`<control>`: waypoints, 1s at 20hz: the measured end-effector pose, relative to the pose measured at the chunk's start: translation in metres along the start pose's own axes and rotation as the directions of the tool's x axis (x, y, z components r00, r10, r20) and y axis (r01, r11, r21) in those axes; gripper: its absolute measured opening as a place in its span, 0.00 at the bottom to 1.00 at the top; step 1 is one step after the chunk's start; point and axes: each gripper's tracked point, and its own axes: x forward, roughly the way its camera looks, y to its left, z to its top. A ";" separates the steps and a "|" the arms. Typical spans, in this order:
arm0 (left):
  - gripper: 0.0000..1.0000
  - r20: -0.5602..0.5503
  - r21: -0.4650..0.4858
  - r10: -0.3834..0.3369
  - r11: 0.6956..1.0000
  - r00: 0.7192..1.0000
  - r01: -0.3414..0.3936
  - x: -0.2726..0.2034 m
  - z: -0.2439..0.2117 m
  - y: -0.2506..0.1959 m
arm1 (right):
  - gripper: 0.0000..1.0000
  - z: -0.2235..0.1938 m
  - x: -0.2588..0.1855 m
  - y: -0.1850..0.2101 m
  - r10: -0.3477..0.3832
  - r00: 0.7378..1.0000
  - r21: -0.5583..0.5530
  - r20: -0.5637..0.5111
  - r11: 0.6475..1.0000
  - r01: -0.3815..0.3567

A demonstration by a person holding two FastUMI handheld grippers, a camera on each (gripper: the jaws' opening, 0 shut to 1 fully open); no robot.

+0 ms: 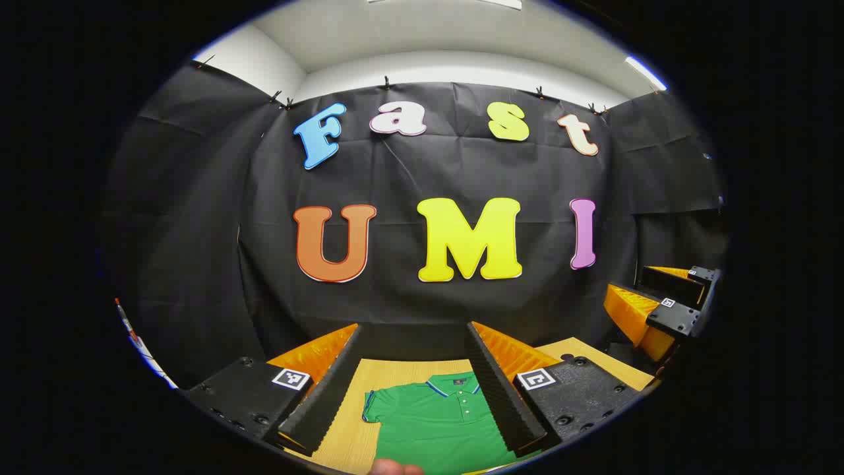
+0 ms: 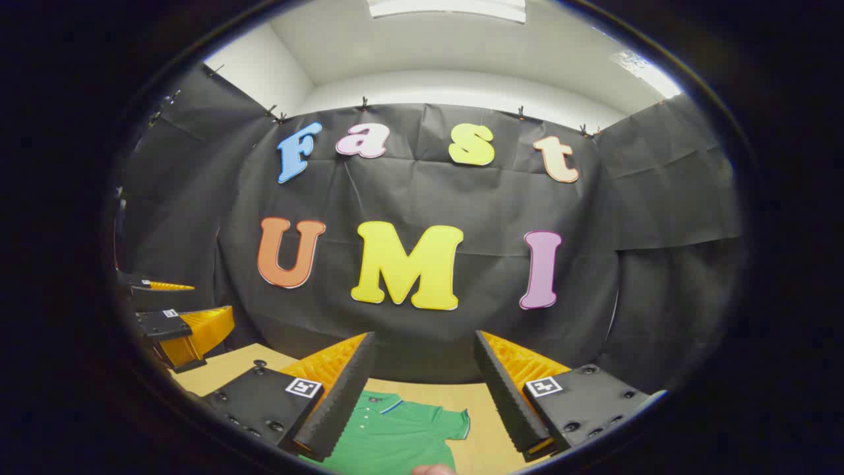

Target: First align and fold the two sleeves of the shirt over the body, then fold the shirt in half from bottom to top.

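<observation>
Left gripper (image 1: 412, 389) spread, held above the desk (image 1: 343, 435); right gripper (image 2: 422, 389) likewise spread. Shirt (image 1: 442, 422) lies flat mid-desk, sleeves out, collar toward the far edge; bare wood around it. No legible label.

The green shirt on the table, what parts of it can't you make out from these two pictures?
- Left gripper view: the shirt has one sleeve behind a finger of the left gripper; its lower body is cut off by the bottom edge.
- Right gripper view: the right gripper has a finger covering the far side; the hem is cut off.
- Collar edges are too small to judge.
</observation>
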 end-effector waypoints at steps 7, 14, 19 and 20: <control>0.98 -0.003 -0.004 0.007 1.000 1.000 -0.007 0.001 0.000 0.000 | 0.97 0.000 0.001 -0.005 -0.004 1.000 -0.001 0.002 1.000 0.004; 0.98 -0.009 -0.008 0.019 1.000 1.000 -0.019 -0.002 -0.001 0.002 | 0.96 -0.004 0.002 -0.005 0.011 1.000 0.014 -0.009 1.000 -0.011; 0.98 0.000 0.003 0.030 1.000 1.000 -0.030 -0.002 0.002 0.003 | 0.97 -0.005 0.002 -0.008 0.021 1.000 0.005 -0.009 1.000 -0.021; 0.98 -0.007 0.001 0.028 1.000 1.000 -0.028 -0.002 -0.002 0.002 | 0.96 -0.007 0.001 -0.007 0.024 1.000 0.004 -0.014 1.000 -0.024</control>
